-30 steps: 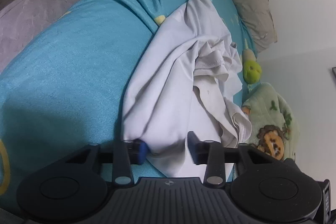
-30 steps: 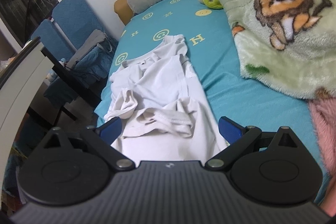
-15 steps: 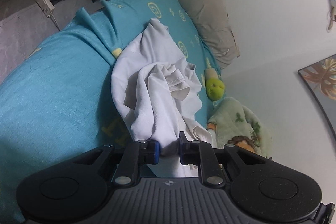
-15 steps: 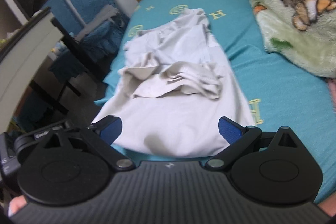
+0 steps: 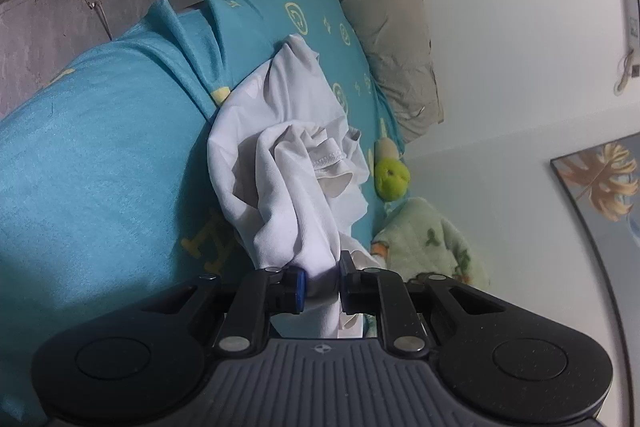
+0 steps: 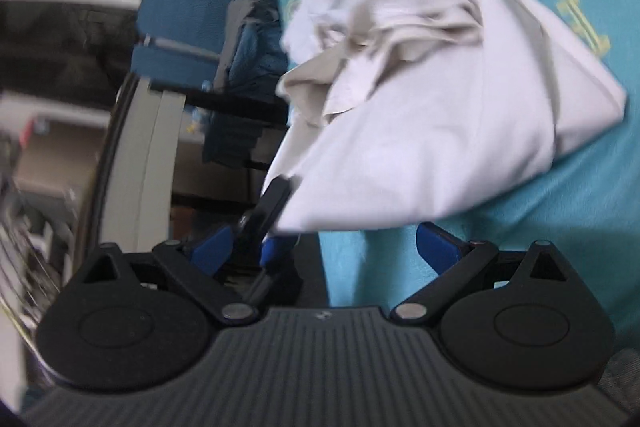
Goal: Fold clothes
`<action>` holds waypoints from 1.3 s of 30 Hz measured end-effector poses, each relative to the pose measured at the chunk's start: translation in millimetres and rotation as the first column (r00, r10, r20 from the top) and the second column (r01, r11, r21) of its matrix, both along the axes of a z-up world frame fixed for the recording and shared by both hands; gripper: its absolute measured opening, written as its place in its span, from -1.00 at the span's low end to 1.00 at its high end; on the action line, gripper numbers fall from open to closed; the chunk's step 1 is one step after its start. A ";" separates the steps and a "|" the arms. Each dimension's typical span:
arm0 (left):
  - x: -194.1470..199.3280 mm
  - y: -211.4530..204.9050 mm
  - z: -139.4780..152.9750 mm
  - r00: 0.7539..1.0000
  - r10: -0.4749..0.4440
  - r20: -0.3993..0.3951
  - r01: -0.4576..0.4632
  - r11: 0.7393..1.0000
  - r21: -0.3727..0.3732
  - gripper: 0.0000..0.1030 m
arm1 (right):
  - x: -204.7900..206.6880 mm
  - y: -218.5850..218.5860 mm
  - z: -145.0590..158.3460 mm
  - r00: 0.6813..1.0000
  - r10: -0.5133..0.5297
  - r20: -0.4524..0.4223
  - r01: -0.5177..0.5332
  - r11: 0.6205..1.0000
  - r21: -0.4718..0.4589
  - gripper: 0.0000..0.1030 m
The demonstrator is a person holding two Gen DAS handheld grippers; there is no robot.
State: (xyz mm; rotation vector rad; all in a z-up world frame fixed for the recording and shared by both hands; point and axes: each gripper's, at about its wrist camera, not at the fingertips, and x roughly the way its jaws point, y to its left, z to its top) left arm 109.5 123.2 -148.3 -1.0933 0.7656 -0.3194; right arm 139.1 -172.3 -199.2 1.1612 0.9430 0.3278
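The left claw grips a bunched corner of the white shirt at lower centre; the right claw gapes empty on the bed. Next it probably needs the shirt's other corner.

right-wrist view motion-blurred; white garment cut off at top

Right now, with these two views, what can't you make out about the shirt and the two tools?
- White shirt, left wrist view: the bunched corner in the left tool hides which edge is pinched.
- Right wrist view: motion blur smears the shirt's folds.
- Right tool: open; whether it touches the blue bedsheet is unclear.
- Shirt's underside: hidden by its own folds.
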 end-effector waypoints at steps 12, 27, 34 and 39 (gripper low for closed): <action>-5.6 -9.0 32.3 0.996 0.036 0.087 -0.044 0.995 0.091 -0.75 | -9.0 -23.8 17.3 0.976 -0.209 0.064 0.217 0.956 -0.198 -0.64; -111.4 -25.6 157.7 0.967 0.000 0.256 -0.044 0.985 0.166 -0.76 | -99.5 -44.7 160.3 0.948 -0.090 0.304 0.182 0.939 -0.291 -0.69; -161.8 -17.5 157.7 0.981 -0.016 0.193 -0.021 0.983 0.185 -0.75 | -153.5 -45.2 154.4 0.962 -0.066 0.267 0.142 0.950 -0.277 -0.69; -101.9 -26.8 174.8 0.986 0.030 0.163 -0.072 0.964 0.258 -0.74 | -101.9 -38.2 166.9 0.968 -0.070 0.242 0.149 0.935 -0.321 -0.69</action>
